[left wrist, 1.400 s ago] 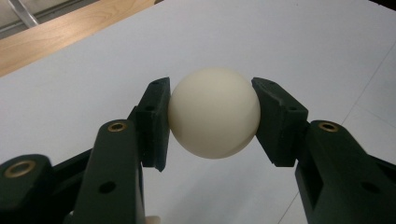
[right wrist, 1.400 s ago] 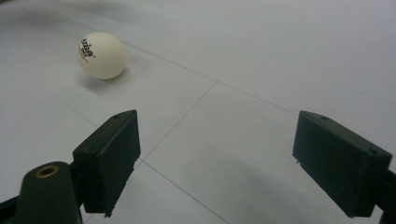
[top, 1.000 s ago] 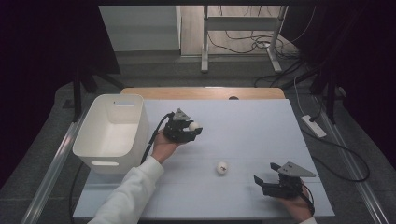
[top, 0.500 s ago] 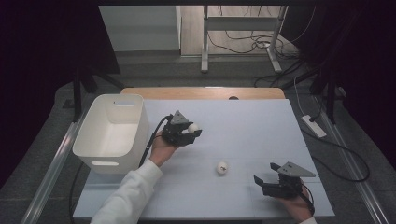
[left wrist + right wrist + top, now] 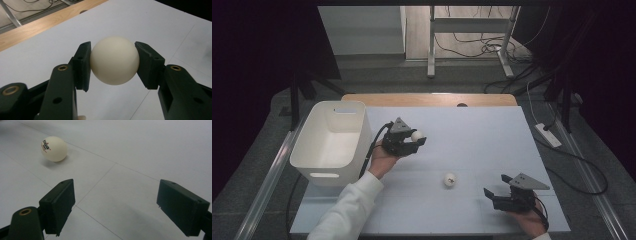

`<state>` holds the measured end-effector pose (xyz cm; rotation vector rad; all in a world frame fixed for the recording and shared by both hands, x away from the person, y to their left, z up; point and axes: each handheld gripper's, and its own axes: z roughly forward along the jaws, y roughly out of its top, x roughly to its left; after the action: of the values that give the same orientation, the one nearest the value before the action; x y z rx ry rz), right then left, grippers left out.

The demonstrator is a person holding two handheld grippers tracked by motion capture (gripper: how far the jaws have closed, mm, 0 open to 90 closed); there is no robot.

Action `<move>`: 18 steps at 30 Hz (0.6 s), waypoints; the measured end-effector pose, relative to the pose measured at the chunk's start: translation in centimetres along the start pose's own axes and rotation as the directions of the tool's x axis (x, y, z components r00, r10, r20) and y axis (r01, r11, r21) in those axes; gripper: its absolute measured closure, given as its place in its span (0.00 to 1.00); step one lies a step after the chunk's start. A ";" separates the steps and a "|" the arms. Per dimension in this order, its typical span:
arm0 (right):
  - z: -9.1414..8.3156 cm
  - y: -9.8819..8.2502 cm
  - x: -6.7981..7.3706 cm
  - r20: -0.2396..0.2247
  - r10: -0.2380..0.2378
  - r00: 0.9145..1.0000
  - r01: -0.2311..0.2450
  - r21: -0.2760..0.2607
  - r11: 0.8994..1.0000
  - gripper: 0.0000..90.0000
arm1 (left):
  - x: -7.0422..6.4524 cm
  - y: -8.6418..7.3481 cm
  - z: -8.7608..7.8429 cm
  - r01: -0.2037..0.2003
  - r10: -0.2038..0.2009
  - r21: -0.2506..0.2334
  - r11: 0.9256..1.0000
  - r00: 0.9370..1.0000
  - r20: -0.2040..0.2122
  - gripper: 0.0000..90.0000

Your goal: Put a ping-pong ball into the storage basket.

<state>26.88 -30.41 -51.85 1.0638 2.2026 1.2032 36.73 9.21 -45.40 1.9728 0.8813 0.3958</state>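
My left gripper [image 5: 412, 141] hovers over the middle of the white table, right of the bin, shut on a plain white ball [image 5: 417, 134]. In the left gripper view that ball [image 5: 114, 60] sits squeezed between both black pads, with the left gripper [image 5: 112, 48] lifted off the surface. A second white ball [image 5: 449, 179] with a small printed mark lies loose on the table. My right gripper [image 5: 496, 186] rests low near the front right, open and with nothing in it. In the right gripper view the marked ball [image 5: 53, 148] lies ahead and to the left of the wide-spread right gripper [image 5: 117, 202].
A white plastic bin [image 5: 319, 170] stands at the table's left edge, close to my left hand. A wooden strip [image 5: 432, 99] runs along the far edge. Cables and a power strip [image 5: 548, 135] lie on the floor to the right.
The left hand, still holding its ball, has drifted very slightly toward the bin. The right gripper and the loose ball have stayed put.
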 end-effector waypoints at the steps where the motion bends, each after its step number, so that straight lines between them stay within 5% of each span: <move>1: 0.0 0.0 0.0 0.000 0.000 1.000 0.000 0.000 1.000 0.17 | 0.0 0.0 -0.1 -0.002 0.002 -0.003 1.000 1.000 -0.002 0.56; 18: 0.0 0.0 0.0 0.002 -0.001 1.000 0.001 0.000 1.000 0.16 | 0.7 0.4 -1.7 0.011 -0.011 -0.035 0.999 1.000 -0.019 0.56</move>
<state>26.89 -30.40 -51.86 1.0635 2.2015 1.2017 36.38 10.64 -44.16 1.9340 0.8914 0.4220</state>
